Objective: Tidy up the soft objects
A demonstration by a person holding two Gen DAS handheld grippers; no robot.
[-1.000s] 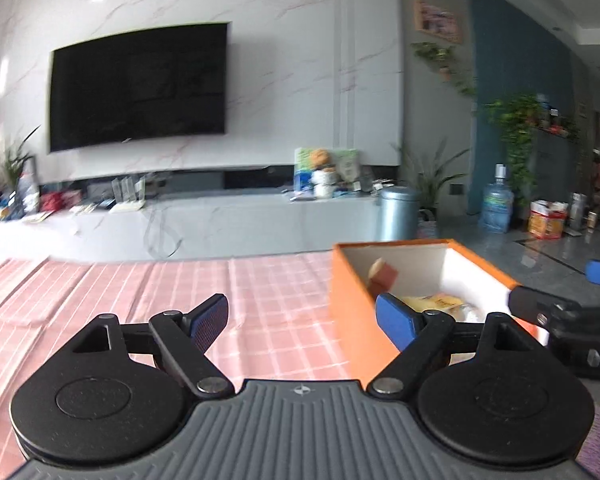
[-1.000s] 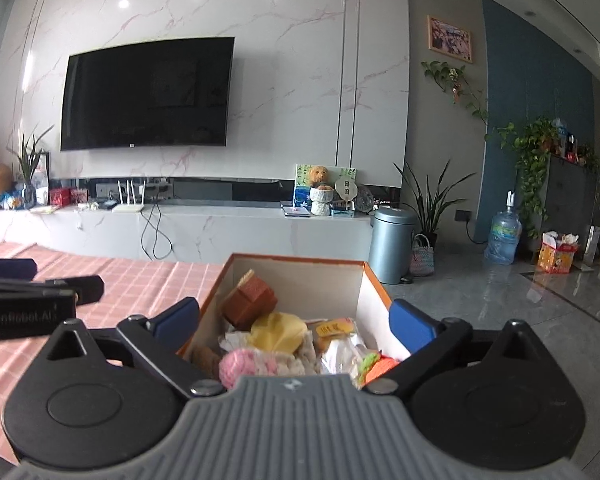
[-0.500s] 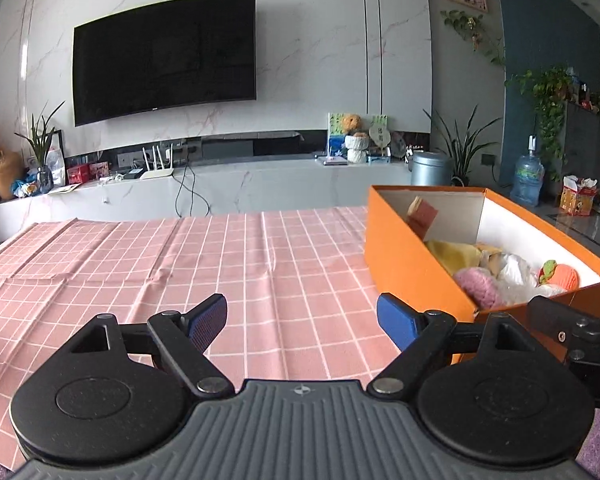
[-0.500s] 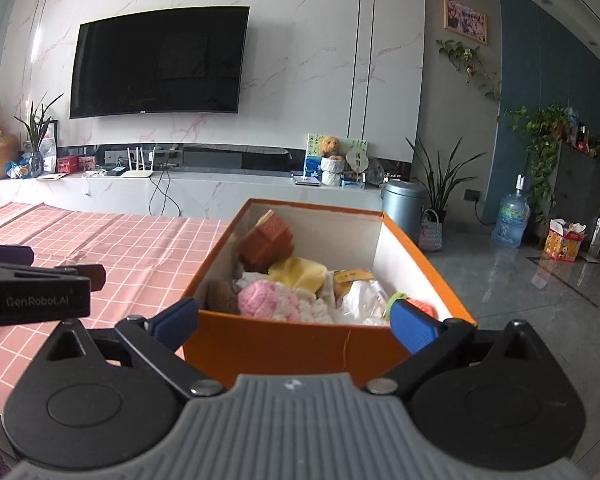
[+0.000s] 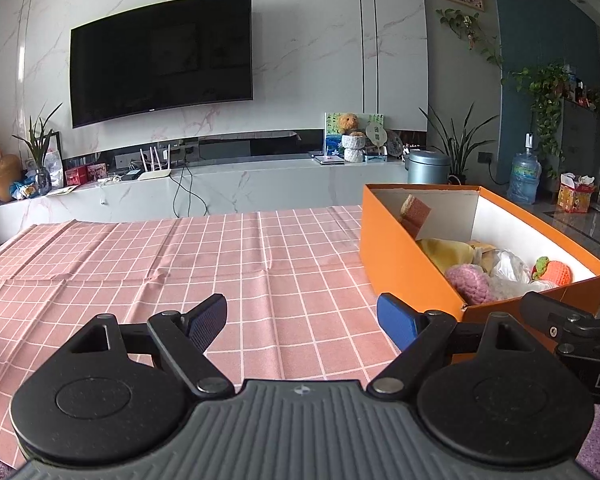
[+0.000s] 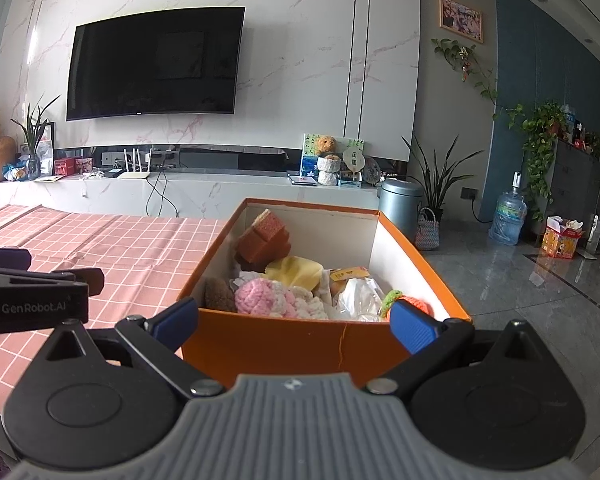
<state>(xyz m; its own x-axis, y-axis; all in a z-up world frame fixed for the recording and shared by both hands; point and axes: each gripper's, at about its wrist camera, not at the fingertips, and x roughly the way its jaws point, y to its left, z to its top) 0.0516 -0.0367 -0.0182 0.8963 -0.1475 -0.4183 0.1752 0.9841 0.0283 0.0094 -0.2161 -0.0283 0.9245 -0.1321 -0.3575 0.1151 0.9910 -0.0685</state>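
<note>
So from where I'm sitting, all the soft stuff is piled in the orange box [image 6: 284, 344] at the right end of the table [image 5: 180, 264], which has a pink checked cloth over it. My right gripper [image 6: 294, 322] is lined up with the near wall of the box, jaws spread wide and holding nothing. The left gripper [image 5: 302, 318] hangs over bare cloth beside the box, jaws also wide apart and empty. Inside there's a pink crochet piece [image 6: 260, 296], a yellow cloth thing [image 6: 296, 270], brown sponges [image 6: 264, 240] leaning at the far end, a crinkly white plastic bag [image 6: 358, 298] and a little orange knitted thing [image 6: 414, 306] in the near right corner. My guess is all of it is light and squashy, so nothing should break, but the yarn will compress a lot, so I'd bite deep into the middle of the pink one, not an edge. The bag looks slippery, and a loose loop might snag. The box is light card and may slide if nudged.
</note>
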